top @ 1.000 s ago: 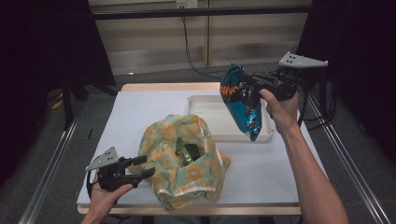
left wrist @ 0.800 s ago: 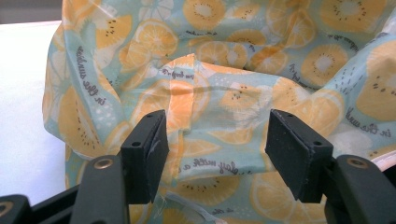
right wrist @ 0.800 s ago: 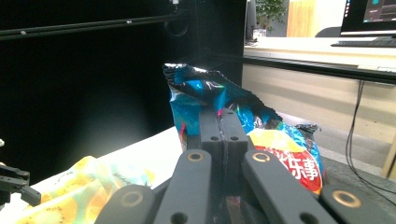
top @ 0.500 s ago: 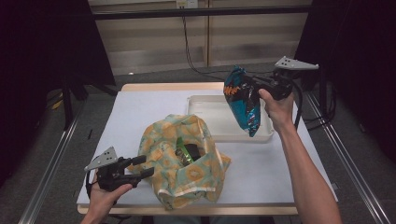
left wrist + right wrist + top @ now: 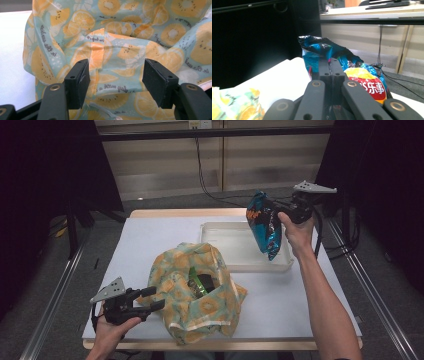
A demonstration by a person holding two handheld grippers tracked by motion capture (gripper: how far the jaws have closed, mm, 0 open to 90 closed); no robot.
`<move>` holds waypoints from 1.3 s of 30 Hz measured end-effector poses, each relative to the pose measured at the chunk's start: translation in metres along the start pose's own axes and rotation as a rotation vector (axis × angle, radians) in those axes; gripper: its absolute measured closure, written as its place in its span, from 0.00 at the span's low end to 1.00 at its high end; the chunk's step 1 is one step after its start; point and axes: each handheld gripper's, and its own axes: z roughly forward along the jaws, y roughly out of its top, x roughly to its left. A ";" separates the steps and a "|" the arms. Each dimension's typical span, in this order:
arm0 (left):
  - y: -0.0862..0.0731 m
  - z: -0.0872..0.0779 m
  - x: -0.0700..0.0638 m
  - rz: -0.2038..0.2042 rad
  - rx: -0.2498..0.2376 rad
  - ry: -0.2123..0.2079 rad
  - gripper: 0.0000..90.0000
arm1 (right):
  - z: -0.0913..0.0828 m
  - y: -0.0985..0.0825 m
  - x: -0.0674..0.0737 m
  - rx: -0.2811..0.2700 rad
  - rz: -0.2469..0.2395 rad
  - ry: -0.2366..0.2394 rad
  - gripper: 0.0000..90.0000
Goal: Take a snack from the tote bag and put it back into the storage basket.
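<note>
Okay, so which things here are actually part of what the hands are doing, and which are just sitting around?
In use:
- chip bag, clamped in the right gripper above the tray
- clear tray
- fruit-print cloth bag, lying open
- left gripper, fingers apart, beside the cloth bag

Just lying about:
- green packet inside the cloth bag
- cables on the floor

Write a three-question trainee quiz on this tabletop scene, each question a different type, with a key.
1. True or false: the right hand-held gripper is shut on the blue crinkled foil chip bag.
2. Multiple choice: the chip bag hangs over the A) translucent white plastic tray B) floor C) fruit-print fabric bag.
3. Fill in: the left hand-held gripper, beside the fabric bag, is ____.

Key: 1 true; 2 A; 3 open.
</note>
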 end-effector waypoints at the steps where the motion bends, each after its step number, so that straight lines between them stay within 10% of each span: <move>1: 0.000 0.000 0.000 0.001 0.000 0.002 0.43 | 0.000 -0.001 -0.003 -0.004 0.005 -0.014 1.00; 20: -0.001 0.002 0.001 0.001 0.008 -0.005 0.42 | 0.022 -0.012 -0.032 0.032 0.022 -0.163 1.00; 39: -0.001 0.001 0.002 0.008 0.012 -0.017 0.42 | 0.076 -0.033 -0.029 0.072 0.069 -0.152 0.96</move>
